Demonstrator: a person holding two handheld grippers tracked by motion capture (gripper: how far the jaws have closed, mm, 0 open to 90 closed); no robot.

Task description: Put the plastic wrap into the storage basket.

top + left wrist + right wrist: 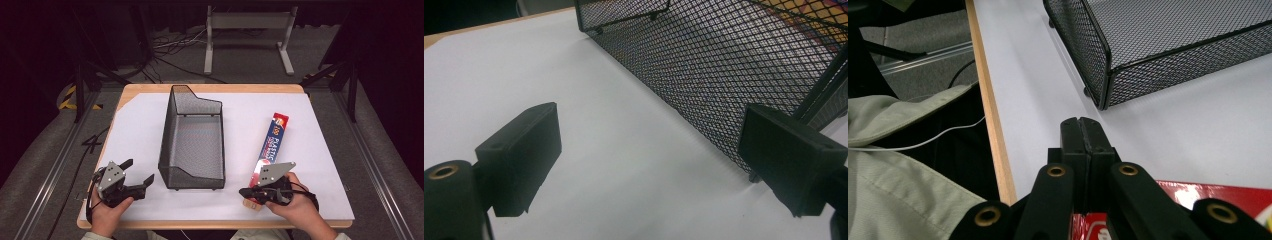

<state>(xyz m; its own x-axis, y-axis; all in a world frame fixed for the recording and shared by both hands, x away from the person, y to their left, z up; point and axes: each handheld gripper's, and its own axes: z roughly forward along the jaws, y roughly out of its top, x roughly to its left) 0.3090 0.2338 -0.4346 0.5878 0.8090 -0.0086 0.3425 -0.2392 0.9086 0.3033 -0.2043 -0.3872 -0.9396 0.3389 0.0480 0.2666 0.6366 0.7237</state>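
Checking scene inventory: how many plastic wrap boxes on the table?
1. The plastic wrap box lies right of the empty mesh basket, its near end under the right gripper.

basket (192,137) mid-table, box (270,145) right of it

Mesh basket (192,137) mid-table, wrap box (270,145) beside.

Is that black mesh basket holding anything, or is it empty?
Empty. The high view looks straight into the basket and shows bare mesh floor; the box lies outside it, on the table to its right.
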